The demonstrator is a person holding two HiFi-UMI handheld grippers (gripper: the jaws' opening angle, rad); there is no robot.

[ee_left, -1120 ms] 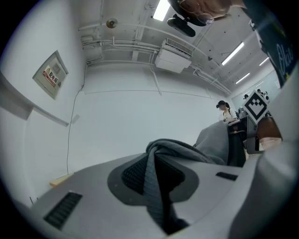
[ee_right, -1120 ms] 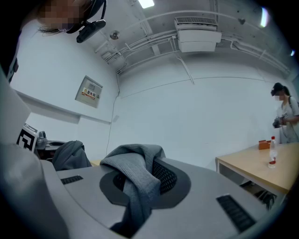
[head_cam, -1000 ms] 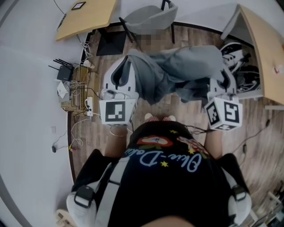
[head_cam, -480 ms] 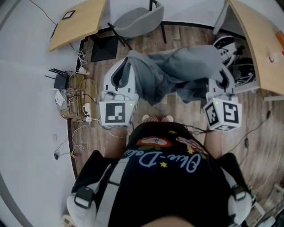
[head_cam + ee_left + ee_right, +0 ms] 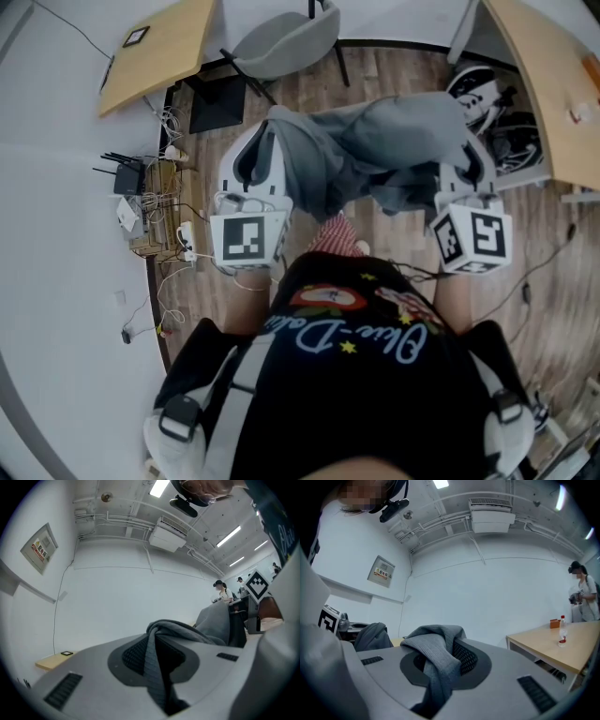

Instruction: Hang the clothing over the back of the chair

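Note:
A grey garment (image 5: 375, 150) hangs stretched between my two grippers at chest height in the head view. My left gripper (image 5: 270, 127) is shut on a bunched fold of the garment (image 5: 157, 667), which runs down between its jaws (image 5: 154, 644). My right gripper (image 5: 466, 141) is shut on another fold of the same cloth (image 5: 436, 663), gripped between its jaws (image 5: 440, 653). The grey shell chair (image 5: 286, 42) stands on the wooden floor ahead of the garment and a little to the left, apart from it. The cloth hides both sets of fingertips in the head view.
Wooden tables stand at the left (image 5: 159, 42) and the right (image 5: 553, 84). A router and tangled cables (image 5: 141, 178) lie by the left wall. A black box (image 5: 217, 103) sits beside the chair. A bottle (image 5: 562, 632) stands on the right table, with a person (image 5: 581, 597) behind it.
Both grippers have moved forward with the garment still held between them. The chair now lies closer in the head view. One striped shoe has stepped forward under the cloth.

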